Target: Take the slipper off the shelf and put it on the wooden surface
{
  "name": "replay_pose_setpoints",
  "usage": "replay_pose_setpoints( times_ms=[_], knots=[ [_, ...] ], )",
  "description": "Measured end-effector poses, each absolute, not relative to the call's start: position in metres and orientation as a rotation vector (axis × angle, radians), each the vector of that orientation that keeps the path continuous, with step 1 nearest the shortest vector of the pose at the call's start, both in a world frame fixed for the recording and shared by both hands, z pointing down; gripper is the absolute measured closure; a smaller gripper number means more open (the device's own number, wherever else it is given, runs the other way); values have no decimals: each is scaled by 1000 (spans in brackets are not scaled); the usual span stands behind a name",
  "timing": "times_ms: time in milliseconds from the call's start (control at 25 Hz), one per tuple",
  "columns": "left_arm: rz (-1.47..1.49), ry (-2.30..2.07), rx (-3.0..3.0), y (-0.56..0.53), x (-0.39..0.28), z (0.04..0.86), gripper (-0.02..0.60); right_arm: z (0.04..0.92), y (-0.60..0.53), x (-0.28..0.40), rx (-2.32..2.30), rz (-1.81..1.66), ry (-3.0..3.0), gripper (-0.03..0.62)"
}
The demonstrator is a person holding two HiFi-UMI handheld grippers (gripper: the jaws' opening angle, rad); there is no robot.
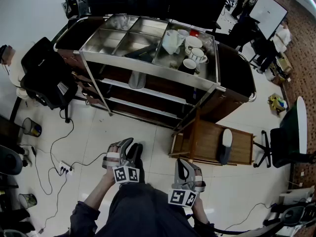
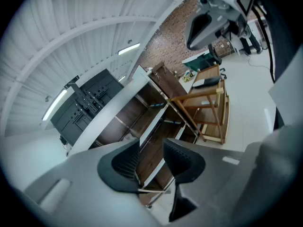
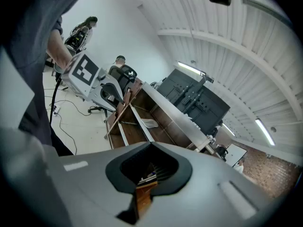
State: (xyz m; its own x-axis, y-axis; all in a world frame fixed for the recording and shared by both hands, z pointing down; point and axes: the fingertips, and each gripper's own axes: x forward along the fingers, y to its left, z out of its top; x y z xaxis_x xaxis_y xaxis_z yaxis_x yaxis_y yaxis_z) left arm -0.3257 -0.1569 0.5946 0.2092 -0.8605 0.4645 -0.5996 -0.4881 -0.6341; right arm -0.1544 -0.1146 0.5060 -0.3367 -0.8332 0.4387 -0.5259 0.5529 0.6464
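A pale grey slipper (image 1: 137,79) lies on the middle shelf of the metal cart (image 1: 148,68); in the right gripper view the slipper (image 3: 150,123) shows on that shelf too. Another slipper (image 1: 226,144) rests on the low wooden table (image 1: 203,137) to the cart's right. Both grippers hang low in front of the person, well short of the cart. My left gripper (image 1: 133,143) stands open with nothing between its jaws (image 2: 150,148). My right gripper (image 1: 180,163) is shut and empty (image 3: 150,146).
Cups and a jug (image 1: 190,46) stand on the cart's top trays. A black office chair (image 1: 44,75) is at the left, another chair (image 1: 289,142) at the right. Cables and a power strip (image 1: 63,168) lie on the white floor at the left.
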Motion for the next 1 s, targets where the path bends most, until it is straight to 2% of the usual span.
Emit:
replay_pose_setpoints(
  times_ms=[120,440,600,760,920,960,1000],
  knots=[
    [-1192,1344,-2086,-244,-357,614,385,514,-178,-177,1105,-494,-1984,591],
    [-1260,1293,-2000,-437,-413,649,370,498,-312,-233,1136,-448,-1936,591],
    [-1398,1157,-1963,-489,-425,713,304,501,-340,-244,1148,-389,-1894,591],
    [-1458,1054,-1937,-513,-427,738,287,509,-353,-240,1166,-332,-1846,591],
    [-1513,997,-1947,-530,-429,756,292,514,-354,-233,1176,-297,-1803,591],
    [-1516,1006,-1953,-532,-430,758,318,515,-352,-232,1177,-288,-1795,591],
    [-1504,1025,-1943,-534,-434,756,385,516,-350,-230,1181,-280,-1789,591]
  ],
)
